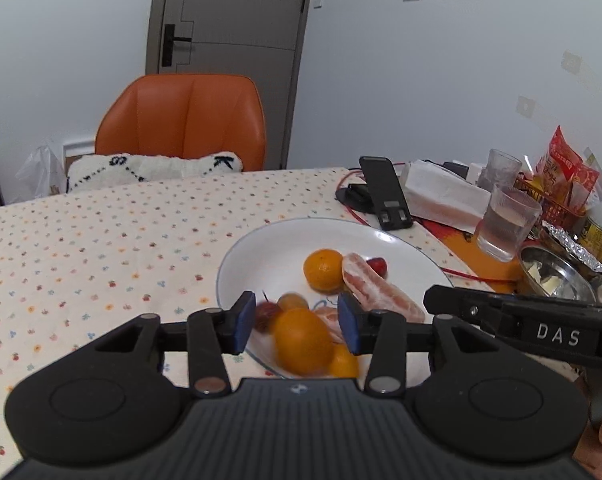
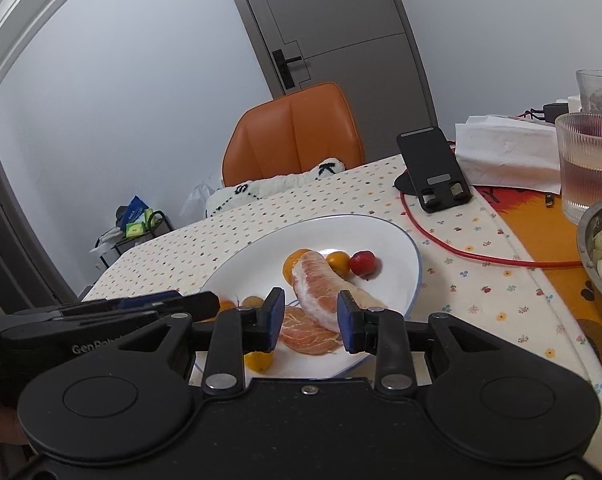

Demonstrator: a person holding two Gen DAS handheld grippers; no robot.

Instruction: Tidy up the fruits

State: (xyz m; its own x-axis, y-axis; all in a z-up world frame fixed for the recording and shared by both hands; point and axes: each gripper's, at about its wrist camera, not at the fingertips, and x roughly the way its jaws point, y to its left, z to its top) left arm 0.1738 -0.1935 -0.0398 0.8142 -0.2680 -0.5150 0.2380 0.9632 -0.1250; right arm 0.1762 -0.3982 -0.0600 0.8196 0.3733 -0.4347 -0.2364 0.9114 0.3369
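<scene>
Left wrist view looks down on a white plate (image 1: 261, 248) with a thin blue rim, sitting on a tablecloth (image 1: 101, 248) dotted with tiny flowers. On it lie a mandarin (image 1: 323, 270), a long peeled pomelo segment (image 1: 375, 286) with pale pink flesh, a small red fruit (image 1: 378, 265) behind it, and nearer the camera a blurred orange (image 1: 301, 340) with a reddish fruit (image 1: 265, 315) and a yellowish one (image 1: 292, 301) beside it. The left gripper (image 1: 297, 326) hangs spread above the near side of the plate, its blue pads (image 1: 243, 322) either side of the blurred orange without touching it. The right gripper's arm crossing at the right edge reads "DAS".

From the right wrist view, the right gripper (image 2: 310, 320) is also spread, holding nothing, its pads over a second, flatter pomelo piece (image 2: 307, 334). The left gripper's body at the left carries the partly hidden lettering "GenRob". A black phone stand (image 2: 435, 168), a ribbed glass of water (image 2: 589, 168) and a red cable (image 2: 461, 254) stand beyond the plate.
</scene>
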